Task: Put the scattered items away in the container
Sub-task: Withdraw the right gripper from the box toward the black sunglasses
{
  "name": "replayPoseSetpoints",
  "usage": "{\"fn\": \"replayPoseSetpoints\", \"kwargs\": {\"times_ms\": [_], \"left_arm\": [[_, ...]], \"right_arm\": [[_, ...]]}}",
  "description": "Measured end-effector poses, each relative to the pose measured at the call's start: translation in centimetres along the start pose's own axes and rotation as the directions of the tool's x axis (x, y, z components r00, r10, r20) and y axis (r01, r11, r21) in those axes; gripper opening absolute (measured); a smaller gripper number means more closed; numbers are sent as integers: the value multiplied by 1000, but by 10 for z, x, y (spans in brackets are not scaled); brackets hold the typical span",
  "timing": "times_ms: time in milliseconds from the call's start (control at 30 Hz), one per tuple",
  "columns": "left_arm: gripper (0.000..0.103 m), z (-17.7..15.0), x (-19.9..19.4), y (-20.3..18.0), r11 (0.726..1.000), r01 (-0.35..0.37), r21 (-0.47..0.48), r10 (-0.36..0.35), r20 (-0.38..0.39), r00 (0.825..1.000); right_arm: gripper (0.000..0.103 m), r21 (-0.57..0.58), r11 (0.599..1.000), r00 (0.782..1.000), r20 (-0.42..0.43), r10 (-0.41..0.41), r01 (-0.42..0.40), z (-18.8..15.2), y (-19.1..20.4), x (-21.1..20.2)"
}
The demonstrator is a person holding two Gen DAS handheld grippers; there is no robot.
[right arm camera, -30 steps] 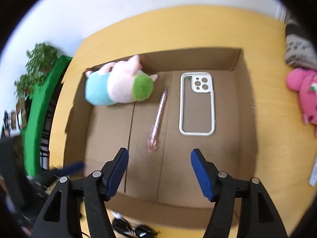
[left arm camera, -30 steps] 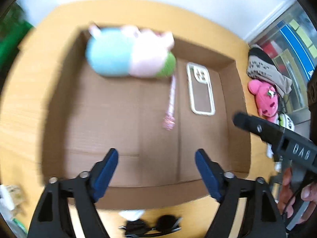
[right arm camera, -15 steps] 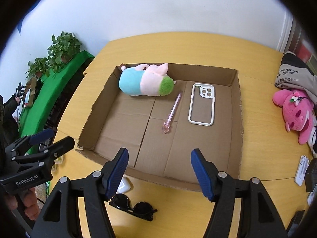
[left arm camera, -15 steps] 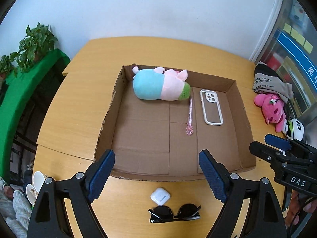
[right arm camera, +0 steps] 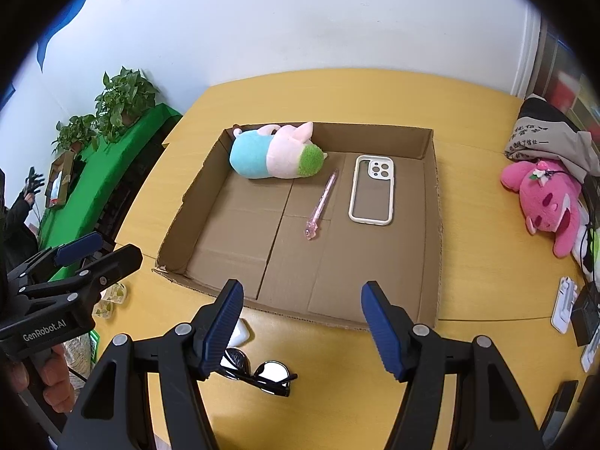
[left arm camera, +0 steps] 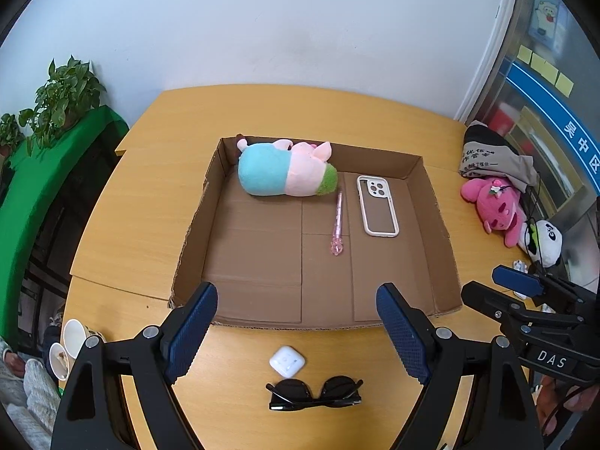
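Note:
A shallow cardboard box (left arm camera: 437, 217) (right arm camera: 435, 202) lies on the yellow table. Inside it rest a blue, pink and green plush toy (left arm camera: 285, 172) (right arm camera: 275, 155), a pink pen (left arm camera: 337, 225) (right arm camera: 320, 204) and a white phone case (left arm camera: 377, 204) (right arm camera: 372, 189). In front of the box lie a white earbud case (left arm camera: 287, 360) (right arm camera: 240, 332) and black sunglasses (left arm camera: 315, 392) (right arm camera: 258, 371). My left gripper (left arm camera: 296, 333) hangs open above the earbud case. My right gripper (right arm camera: 300, 328) is open above the sunglasses, empty.
At the table's right edge sit a pink plush (left arm camera: 495, 206) (right arm camera: 547, 202), a panda toy (left arm camera: 545, 242) and a grey bag (left arm camera: 491, 157) (right arm camera: 551, 140). White chargers (right arm camera: 564, 303) lie right. Paper cups (left arm camera: 69, 345) and a green bench with plants (right arm camera: 101, 183) stand left.
Both grippers have pulled back and risen away from the box, so the whole box, the earbud case and the sunglasses now show. Their jaws stay open.

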State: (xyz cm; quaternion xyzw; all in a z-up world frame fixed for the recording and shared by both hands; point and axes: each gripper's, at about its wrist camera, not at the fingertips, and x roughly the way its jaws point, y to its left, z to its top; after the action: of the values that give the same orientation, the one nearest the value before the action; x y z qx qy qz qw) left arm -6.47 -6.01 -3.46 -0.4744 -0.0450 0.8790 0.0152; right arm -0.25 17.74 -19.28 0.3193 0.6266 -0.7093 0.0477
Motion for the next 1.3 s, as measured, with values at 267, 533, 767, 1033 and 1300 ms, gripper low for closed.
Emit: {"fn": "replayPoseSetpoints", "kwargs": {"times_ms": [267, 533, 767, 1033, 1300], "left_arm": [[90, -7, -7, -1, 1000, -1, -5, 1, 4, 1000], [90, -14, -9, 0, 1000, 0, -5, 0, -4, 1000], [90, -23, 3, 10, 1000, 20, -15, -21, -50, 999], [90, -64, 44, 40, 993, 105, -57, -113, -152, 982], [90, -118, 104, 63, 974, 173, -147, -214, -340, 916]], "right_arm": [[65, -54, 998, 998, 64, -28, 31, -5, 2, -5], [65, -97, 994, 994, 104, -42, 52, -9, 6, -3], [65, -122, 990, 993, 104, -58, 70, -16, 4, 11], [65, -195, 980, 999, -4, -40, 39, -65, -22, 83], [65, -374, 927, 987, -150, -62, 2, -107, -14, 160]]}}
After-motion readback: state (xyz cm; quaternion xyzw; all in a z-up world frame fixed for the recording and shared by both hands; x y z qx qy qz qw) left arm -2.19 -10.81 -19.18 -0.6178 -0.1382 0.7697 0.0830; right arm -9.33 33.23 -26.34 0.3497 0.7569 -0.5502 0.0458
